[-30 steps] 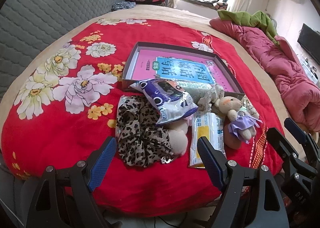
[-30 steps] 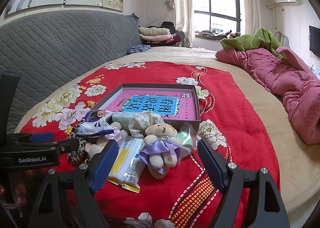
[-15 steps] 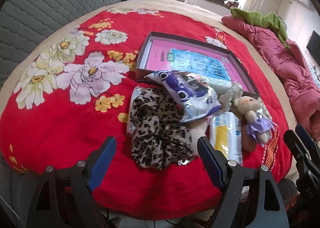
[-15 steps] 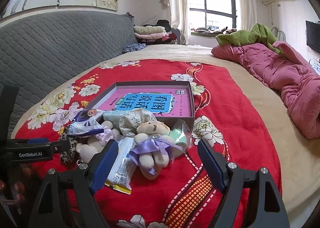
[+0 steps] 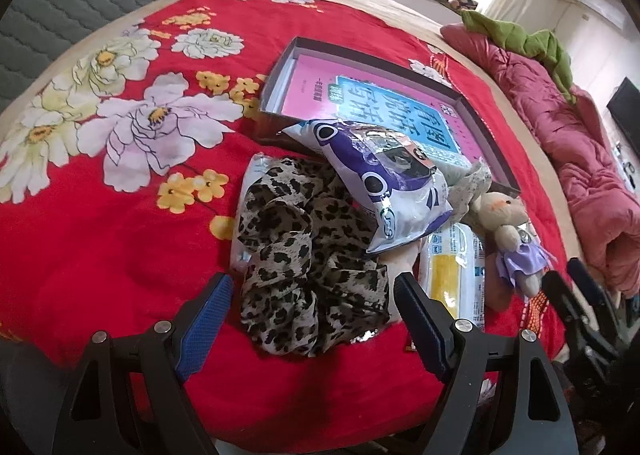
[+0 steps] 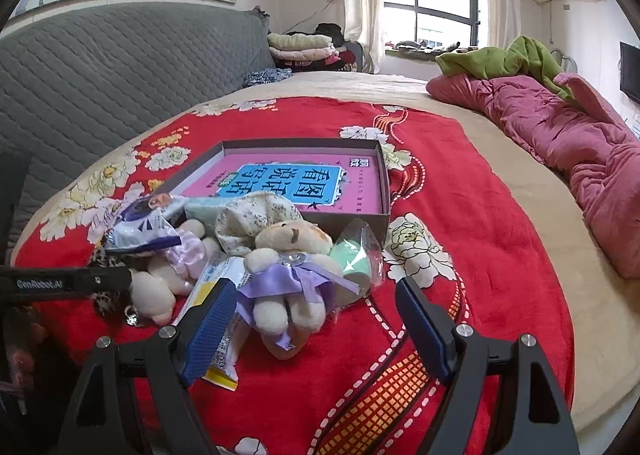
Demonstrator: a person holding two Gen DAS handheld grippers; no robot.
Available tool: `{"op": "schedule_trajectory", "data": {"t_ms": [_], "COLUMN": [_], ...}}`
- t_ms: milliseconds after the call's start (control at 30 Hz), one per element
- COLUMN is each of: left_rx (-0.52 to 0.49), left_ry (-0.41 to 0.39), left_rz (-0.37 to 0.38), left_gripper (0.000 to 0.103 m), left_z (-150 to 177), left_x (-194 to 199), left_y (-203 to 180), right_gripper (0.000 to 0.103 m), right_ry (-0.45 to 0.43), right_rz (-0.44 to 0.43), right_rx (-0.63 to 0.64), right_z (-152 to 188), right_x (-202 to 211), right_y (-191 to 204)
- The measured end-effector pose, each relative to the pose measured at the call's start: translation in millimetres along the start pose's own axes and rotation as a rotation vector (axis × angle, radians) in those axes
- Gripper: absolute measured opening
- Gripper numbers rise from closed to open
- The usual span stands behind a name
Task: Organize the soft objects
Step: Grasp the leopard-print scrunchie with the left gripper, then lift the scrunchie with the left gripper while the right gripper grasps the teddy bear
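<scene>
Scrunchie [image 5: 308, 263], leopard-print, lies on the red blanket [image 5: 100, 247] between the wide-open, empty left tool [image 5: 312, 307]. Right tool [image 6: 316, 319], also spread and empty, flanks the bear [image 6: 288, 279] before the box [image 6: 384, 191].

A red flowered blanket [image 6: 480, 255] covers the bed, a crumpled pink quilt [image 6: 580, 143] at its far side, with what may be folded clothes [image 6: 304, 47] beyond.

Beside one box [image 6: 280, 191]: two plush bears [image 6: 288, 279], one leopard scrunchie [image 5: 308, 267], one purple-white packet [image 5: 384, 187], one tissue pack [image 5: 452, 275].
</scene>
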State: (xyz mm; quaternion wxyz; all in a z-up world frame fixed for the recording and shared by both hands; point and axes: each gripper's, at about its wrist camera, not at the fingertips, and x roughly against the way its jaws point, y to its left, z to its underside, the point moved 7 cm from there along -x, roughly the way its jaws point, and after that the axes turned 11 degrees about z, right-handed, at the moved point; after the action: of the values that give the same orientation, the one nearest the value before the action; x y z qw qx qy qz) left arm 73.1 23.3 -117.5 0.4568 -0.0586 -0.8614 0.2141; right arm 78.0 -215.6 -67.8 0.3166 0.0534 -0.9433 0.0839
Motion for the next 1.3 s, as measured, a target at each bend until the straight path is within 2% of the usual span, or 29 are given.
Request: {"op": "schedule_trajectory", "data": {"t_ms": [67, 200, 267, 433, 500, 600, 667, 733, 967, 1000, 1300], "left_rx": [0.01, 0.019, 0.022, 0.044, 0.06, 0.078, 0.09, 0.095, 0.068, 0.062, 0.025], "left_ry": [0.004, 0.01, 0.01, 0.018, 0.016, 0.012, 0.009, 0.009, 0.006, 0.004, -0.072], "left_rz": [0.02, 0.042, 0.058, 0.088, 0.108, 0.133, 0.156, 0.177, 0.197, 0.199, 0.201], "left_gripper": [0.071, 0.065, 0.054, 0.046, 0.04, 0.031, 0.023, 0.019, 0.015, 0.015, 0.015], "left_z": [-1, -2, -3, -3, -4, -5, -5, -5, -4, -4, -15], "left_x": [-2, -3, -4, -6, -6, -6, -6, -6, 2, 3, 29], "left_y": [1, 3, 3, 4, 6, 8, 8, 8, -1, -1, -6], "right_gripper": [0.081, 0.081, 0.081, 0.081, 0.081, 0.07, 0.057, 0.053, 0.041, 0.035, 0.034], "right_ry": [0.008, 0.015, 0.01, 0.004, -0.005, -0.024, -0.023, -0.011, -0.014, -0.015, -0.029], "right_rz": [-0.007, -0.007, -0.005, 0.013, 0.022, 0.035, 0.014, -0.023, -0.077, -0.081, -0.11], "right_rx": [0.011, 0.042, 0.056, 0.095, 0.109, 0.121, 0.115, 0.089, 0.02, 0.017, -0.007], "right_z": [2, 2, 2, 1, 1, -2, -3, -2, -6, -7, -10], "right_x": [-5, -17, -21, -30, -31, -31, -32, -32, -27, -26, -13], "right_y": [2, 8, 12, 20, 22, 25, 26, 23, 8, 7, 2]}}
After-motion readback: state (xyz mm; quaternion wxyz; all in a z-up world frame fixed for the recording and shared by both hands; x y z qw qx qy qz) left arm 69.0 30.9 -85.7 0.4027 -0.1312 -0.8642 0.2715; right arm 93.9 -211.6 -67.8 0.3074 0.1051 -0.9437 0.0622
